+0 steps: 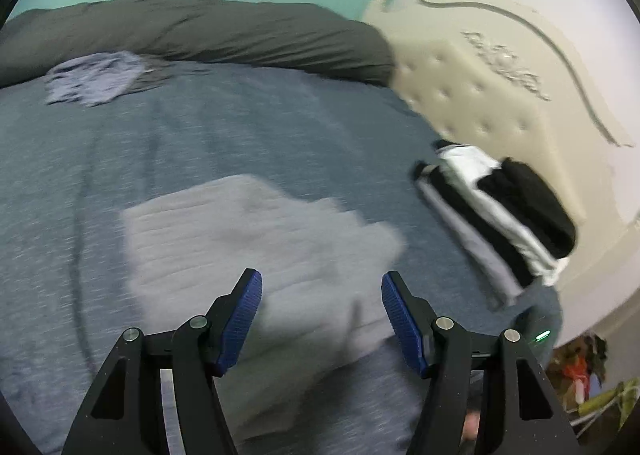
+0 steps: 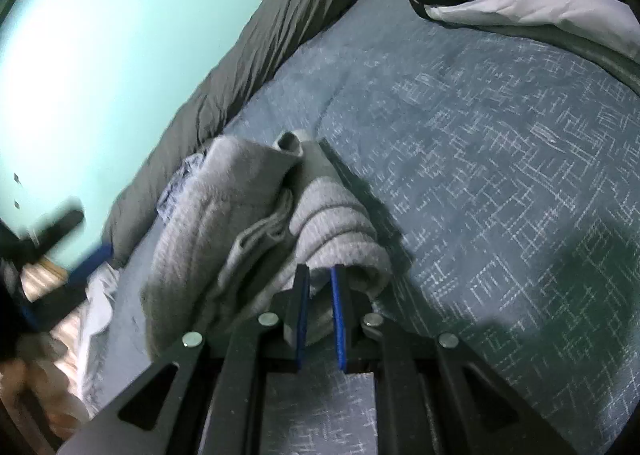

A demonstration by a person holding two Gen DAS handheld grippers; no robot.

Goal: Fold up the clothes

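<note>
Right hand-held gripper [image 2: 320, 275]: blue pads clenched on a bunched fold of the light grey ribbed knit garment [image 2: 240, 223], which lies on the blue crosshatch-patterned bed cover [image 2: 500, 175]. Left hand-held gripper [image 1: 322, 287]: released, jaws wide, above the same garment. Beyond: folded black-and-white clothes stack [image 1: 504, 207], crumpled lavender cloth [image 1: 92, 77], dark grey rolled duvet [image 1: 200, 31].

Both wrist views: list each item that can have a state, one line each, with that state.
Left gripper: open, holding nothing, above the grey garment.
Right gripper: shut on the grey garment's bunched edge.
Grey garment: partly folded, one edge lifted.
Black and white clothes: folded, stacked by the headboard.
Lavender garment: crumpled, unfolded, near the dark duvet.
Dark duvet: rolled along the far edge of the bed.
</note>
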